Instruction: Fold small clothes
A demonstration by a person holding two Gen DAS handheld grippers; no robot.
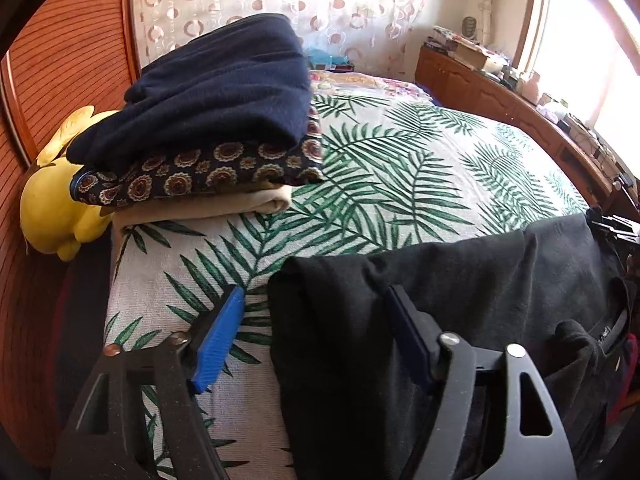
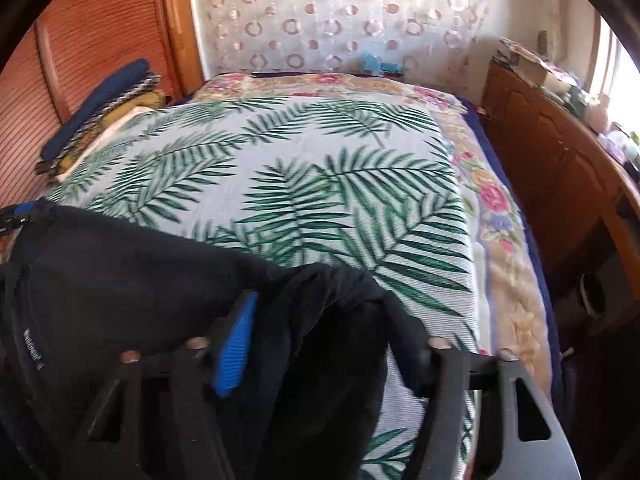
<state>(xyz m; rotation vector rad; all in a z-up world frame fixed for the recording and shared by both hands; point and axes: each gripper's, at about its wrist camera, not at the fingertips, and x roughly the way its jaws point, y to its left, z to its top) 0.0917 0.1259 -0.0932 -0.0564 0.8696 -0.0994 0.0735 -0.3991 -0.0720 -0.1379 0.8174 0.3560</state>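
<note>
On the bed (image 1: pixel 400 168), both grippers spread apart, left gripper (image 1: pixel 316 336) and right gripper (image 2: pixel 320 340) straddling the black garment (image 1: pixel 460 280); finished stack (image 1: pixel 200 120) parked at ten o'clock, clear of folding.

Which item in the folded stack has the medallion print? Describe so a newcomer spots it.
On the palm-leaf bedspread, find the folded stack by the wooden wall. It is the middle layer, under a plain navy piece and over a cream one. Only it has round medallions.

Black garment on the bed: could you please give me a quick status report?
Left gripper and right gripper both open, each straddling a bunched end of the black garment. Folded stack sits far left on the bedspread. Nothing in the way.
</note>
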